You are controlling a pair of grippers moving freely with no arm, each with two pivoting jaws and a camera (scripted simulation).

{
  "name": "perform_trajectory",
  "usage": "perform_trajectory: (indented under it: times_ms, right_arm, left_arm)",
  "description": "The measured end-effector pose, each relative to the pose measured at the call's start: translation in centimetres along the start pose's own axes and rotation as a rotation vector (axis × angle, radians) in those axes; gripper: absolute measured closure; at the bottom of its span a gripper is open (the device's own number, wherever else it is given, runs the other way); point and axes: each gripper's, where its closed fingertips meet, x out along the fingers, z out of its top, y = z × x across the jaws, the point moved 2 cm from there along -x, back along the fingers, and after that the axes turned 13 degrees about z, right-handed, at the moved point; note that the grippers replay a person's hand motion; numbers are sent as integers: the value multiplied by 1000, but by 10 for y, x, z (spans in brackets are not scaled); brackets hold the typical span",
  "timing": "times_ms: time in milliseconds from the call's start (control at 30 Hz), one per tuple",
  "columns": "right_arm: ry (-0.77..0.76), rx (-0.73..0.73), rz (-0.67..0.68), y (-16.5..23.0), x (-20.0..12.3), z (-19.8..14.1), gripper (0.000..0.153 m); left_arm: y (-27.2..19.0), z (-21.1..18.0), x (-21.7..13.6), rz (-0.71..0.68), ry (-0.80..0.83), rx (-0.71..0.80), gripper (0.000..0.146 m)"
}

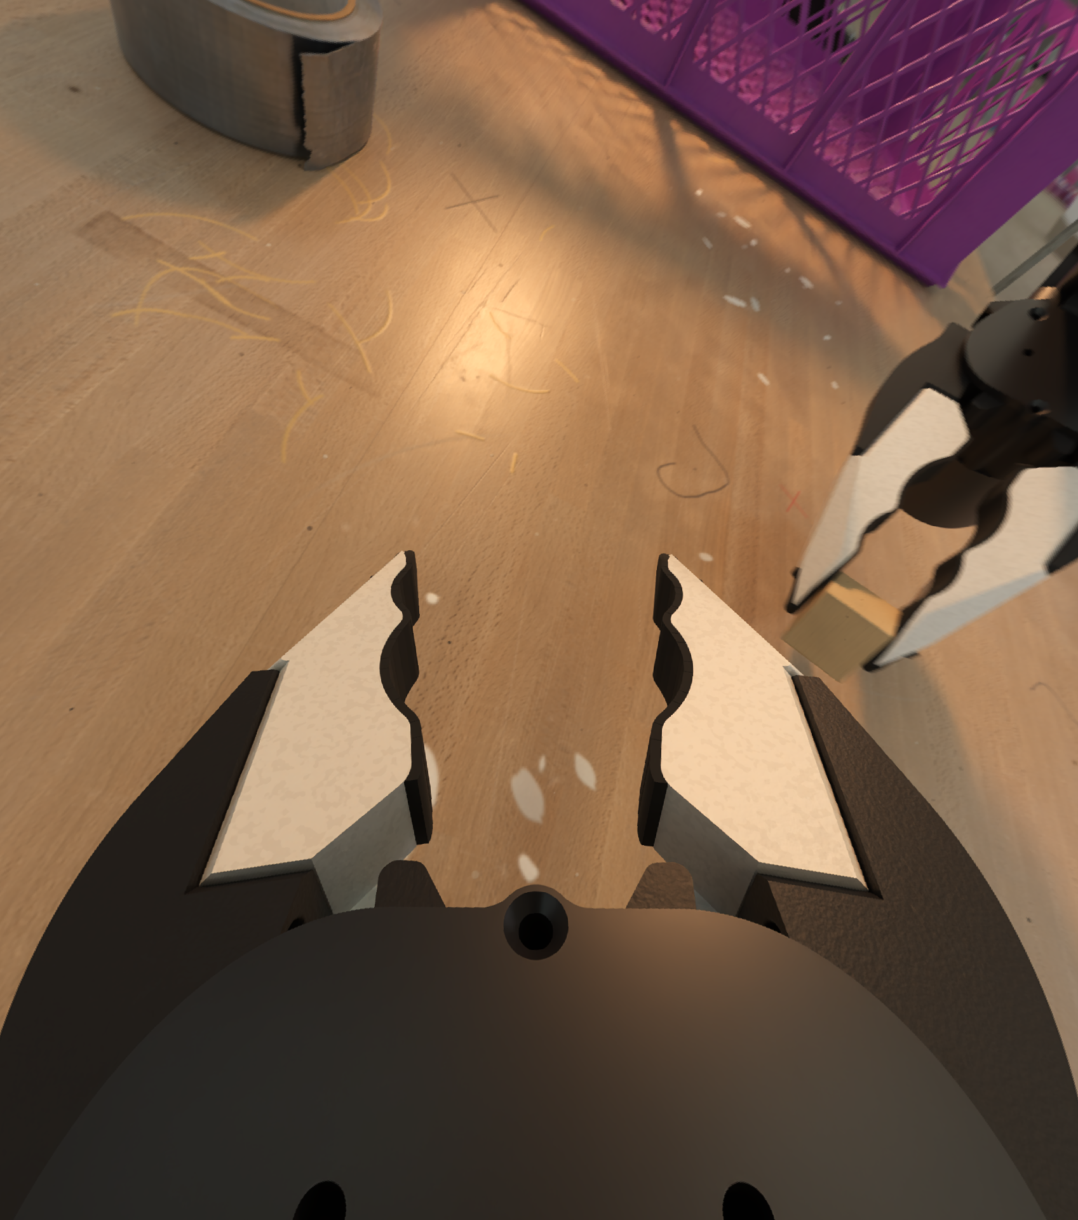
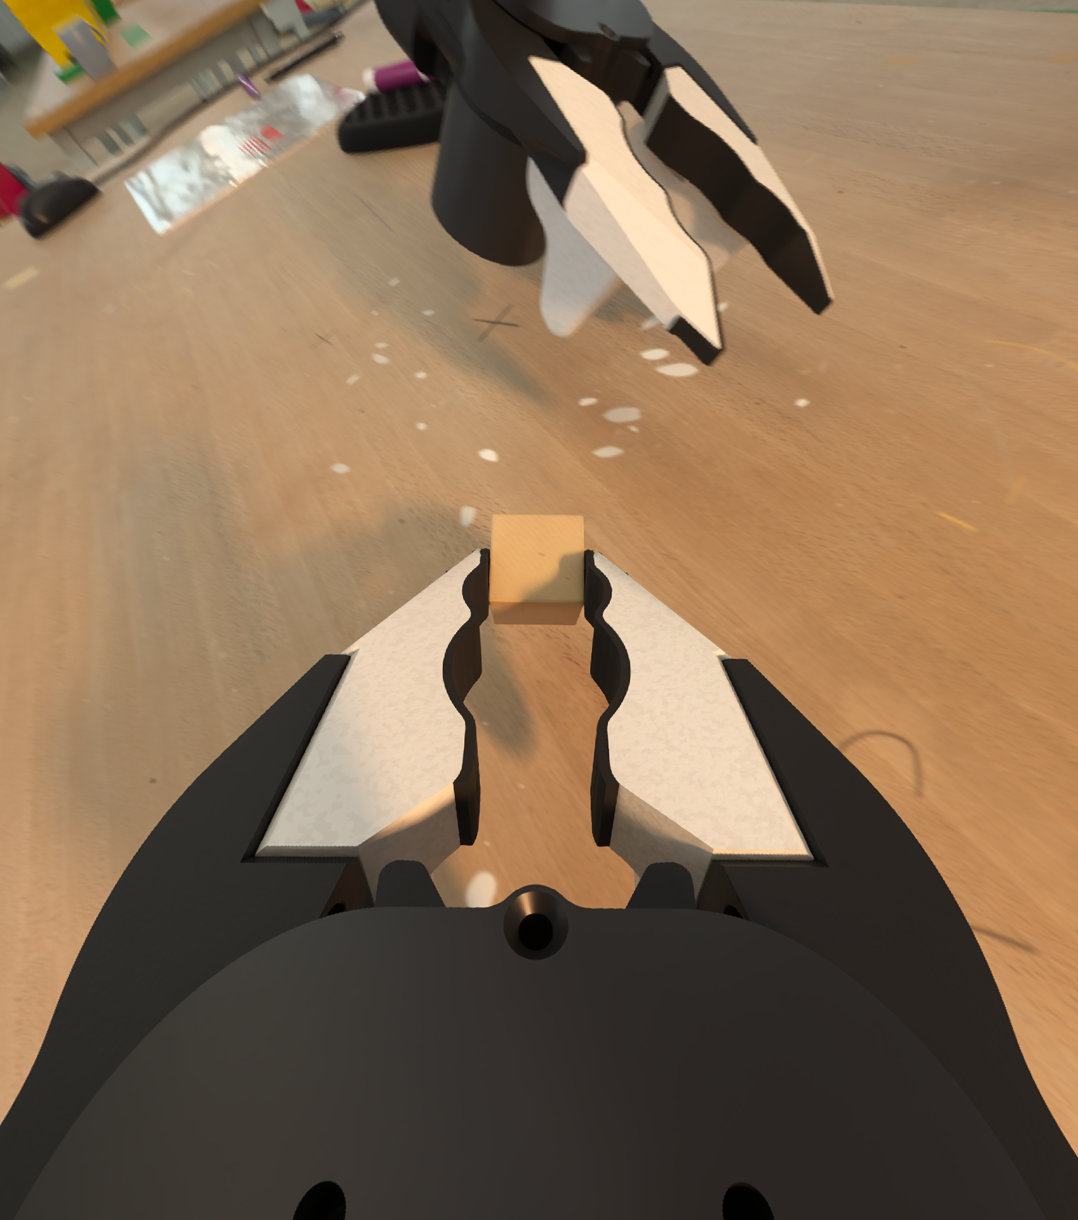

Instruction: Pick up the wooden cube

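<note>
The wooden cube point(image 2: 536, 571) is small and pale and sits between the fingertips of my right gripper point(image 2: 536, 561), whose two pads touch its left and right sides. In the left wrist view the cube point(image 1: 843, 624) shows at the tips of the right gripper point(image 1: 836, 634), at the table surface near the right edge. I cannot tell whether it is lifted off the wood. My left gripper point(image 1: 536, 561) is open and empty above bare wood, left of the cube. It also shows in the right wrist view point(image 2: 767, 330), hovering beyond the cube.
A wooden table point(image 1: 193, 462) carries a grey tape roll point(image 1: 245, 79) at the far left and a purple lattice crate point(image 1: 853, 99) at the far right. A black cylinder point(image 2: 490, 198), a black tray point(image 2: 391, 119) and a foil sheet point(image 2: 239, 158) lie beyond.
</note>
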Motion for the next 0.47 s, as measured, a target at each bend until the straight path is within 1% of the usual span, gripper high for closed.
perform_trajectory:
  times_ms: [100, 200, 367, 400, 467]
  right_arm:
    - [60, -33, -75, -13, -13, -3, 125]
    - [117, -67, -182, -30, -31, -5, 125]
    - [135, -72, -355, -68, -62, -1, 125]
    - [137, -75, -377, -74, -67, 1, 125]
    - [147, -70, -355, -78, -75, 5, 125]
  left_arm:
    - [-5, 1, 1, -37, -4, -1, 74]
    - [-12, -6, 6, -55, 45, 11, 74]
    - [-40, -17, 11, -140, 97, 11, 74]
    - [-46, -19, 11, -160, 105, 19, 74]
    - [-54, -23, 12, -167, 123, 46, 74]
